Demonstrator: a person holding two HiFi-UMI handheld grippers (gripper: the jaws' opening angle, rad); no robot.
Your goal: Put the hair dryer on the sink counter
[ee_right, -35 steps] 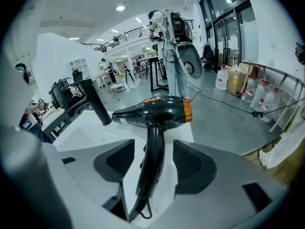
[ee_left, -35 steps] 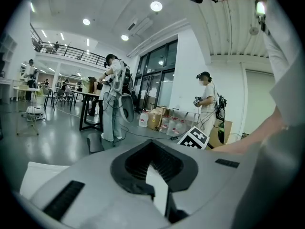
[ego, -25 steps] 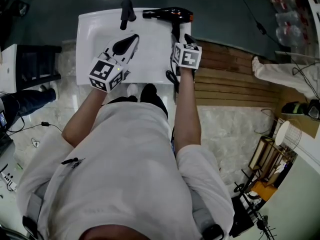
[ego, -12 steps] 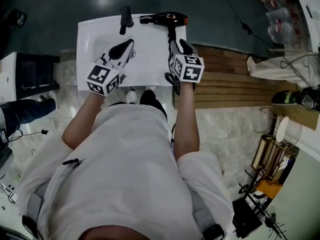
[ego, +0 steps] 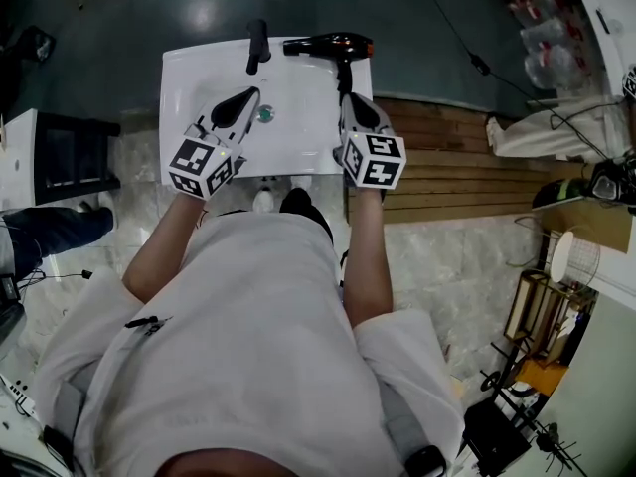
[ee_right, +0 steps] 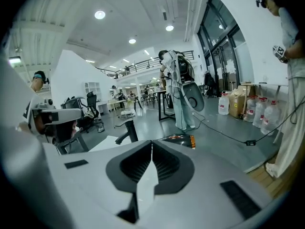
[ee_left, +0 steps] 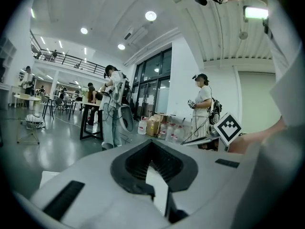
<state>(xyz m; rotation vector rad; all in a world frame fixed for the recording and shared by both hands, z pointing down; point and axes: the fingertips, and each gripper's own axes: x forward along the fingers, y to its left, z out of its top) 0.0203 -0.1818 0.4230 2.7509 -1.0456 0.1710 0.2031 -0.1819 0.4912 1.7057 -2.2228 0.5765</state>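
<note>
The black hair dryer point(ego: 333, 46) with an orange end lies on the white sink counter point(ego: 194, 78) at its back right, beside the black faucet point(ego: 257, 46). Its handle points toward me. My right gripper point(ego: 354, 105) hovers just short of that handle, apart from it. Its jaws have just been closing and now stand shut with nothing between them. In the right gripper view the hair dryer point(ee_right: 178, 138) and the faucet point(ee_right: 127, 132) show beyond the shut right gripper point(ee_right: 152, 142). My left gripper point(ego: 238, 102) hangs over the basin, shut and empty, and is also seen as the left gripper point(ee_left: 151, 141).
A drain point(ego: 264, 114) sits in the basin between the grippers. Wooden planks point(ego: 467, 157) lie to the right of the counter and a dark stand point(ego: 70, 147) to its left. Water bottles point(ee_right: 257, 111) and a cable point(ee_right: 248, 142) are on the floor beyond, with people standing around.
The right gripper has drawn back and up from the hair dryer's handle and its jaws have closed empty. The hair dryer stays lying on the counter. The left gripper shifted slightly.
</note>
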